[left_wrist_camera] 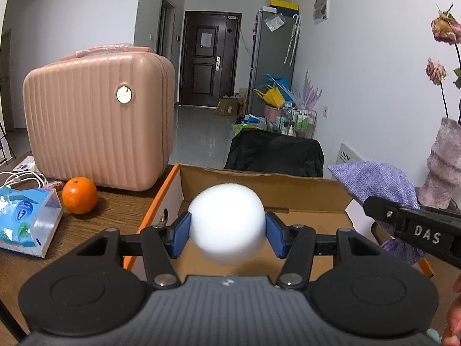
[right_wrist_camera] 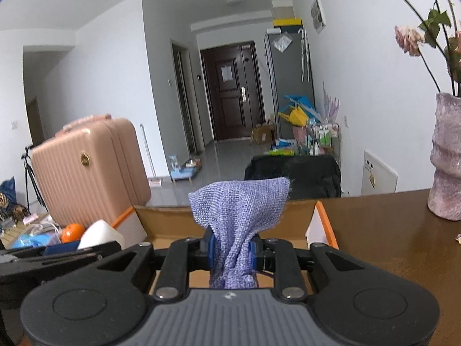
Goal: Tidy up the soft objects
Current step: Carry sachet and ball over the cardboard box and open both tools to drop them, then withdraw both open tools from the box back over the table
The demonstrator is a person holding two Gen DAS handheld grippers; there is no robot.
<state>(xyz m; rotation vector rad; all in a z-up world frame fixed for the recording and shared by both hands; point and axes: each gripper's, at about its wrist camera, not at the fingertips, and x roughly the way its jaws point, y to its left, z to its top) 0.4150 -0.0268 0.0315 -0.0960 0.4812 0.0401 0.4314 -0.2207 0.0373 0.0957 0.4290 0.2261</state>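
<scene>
My left gripper (left_wrist_camera: 227, 235) is shut on a white foam ball (left_wrist_camera: 227, 223) and holds it above the open cardboard box (left_wrist_camera: 259, 181) with orange edges. My right gripper (right_wrist_camera: 232, 249) is shut on a purple knitted cloth (right_wrist_camera: 240, 213) and holds it above the same box (right_wrist_camera: 312, 216). The cloth (left_wrist_camera: 377, 181) and the right gripper's finger show at the right of the left wrist view. The white ball (right_wrist_camera: 99, 233) and the left gripper show at the lower left of the right wrist view.
A pink hard case (left_wrist_camera: 98, 118) stands on the wooden table left of the box, with an orange (left_wrist_camera: 79, 194) and a tissue pack (left_wrist_camera: 26, 219) in front of it. A mauve vase (right_wrist_camera: 448, 155) with dried roses stands right. A black chair (left_wrist_camera: 273, 152) is behind the box.
</scene>
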